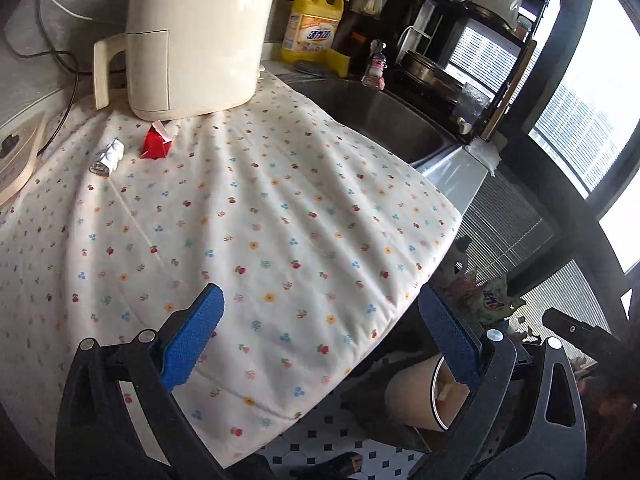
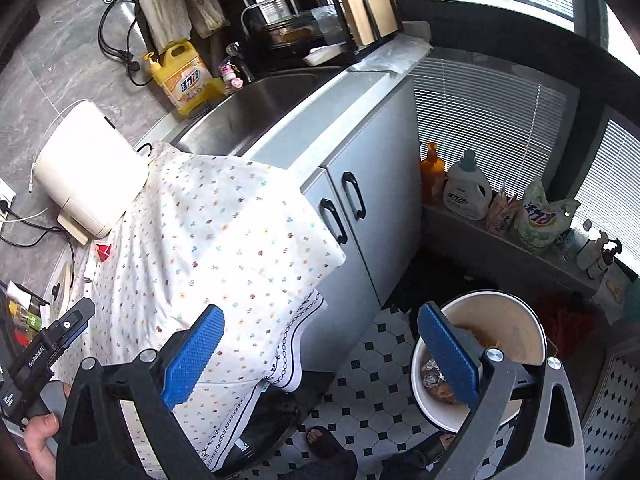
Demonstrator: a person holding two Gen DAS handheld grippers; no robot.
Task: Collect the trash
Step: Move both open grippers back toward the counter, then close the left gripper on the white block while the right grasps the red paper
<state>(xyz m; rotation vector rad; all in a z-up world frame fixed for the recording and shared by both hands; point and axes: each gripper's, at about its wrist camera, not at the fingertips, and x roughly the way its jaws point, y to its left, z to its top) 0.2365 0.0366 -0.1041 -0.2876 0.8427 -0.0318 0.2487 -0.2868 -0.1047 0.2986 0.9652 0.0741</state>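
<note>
A red wrapper [image 1: 155,142] lies on the flowered cloth [image 1: 248,216] at about 10 o'clock in the left wrist view, just in front of the cream appliance [image 1: 192,36]. A white blister pack [image 1: 107,158] lies just beside it, toward 9 o'clock. In the right wrist view the wrapper [image 2: 103,251] shows small at 9 o'clock, by the appliance's [image 2: 86,168] base.

The bin [image 2: 480,356] stands on the tiled floor [image 2: 372,368] at 4 o'clock in the right view, with crumpled foil and brownish scraps inside. The right gripper [image 2: 320,354] hangs above it, jaws wide, holding nothing; its right pad [image 2: 448,356] overlaps the bin's rim.

The left gripper [image 1: 320,338] is also spread wide and empty, over the cloth's near edge, well apart from the wrapper.

Beyond the cloth sits the sink [image 1: 380,116] at 1 o'clock, with a yellow soap bottle [image 1: 312,24] behind it.
</note>
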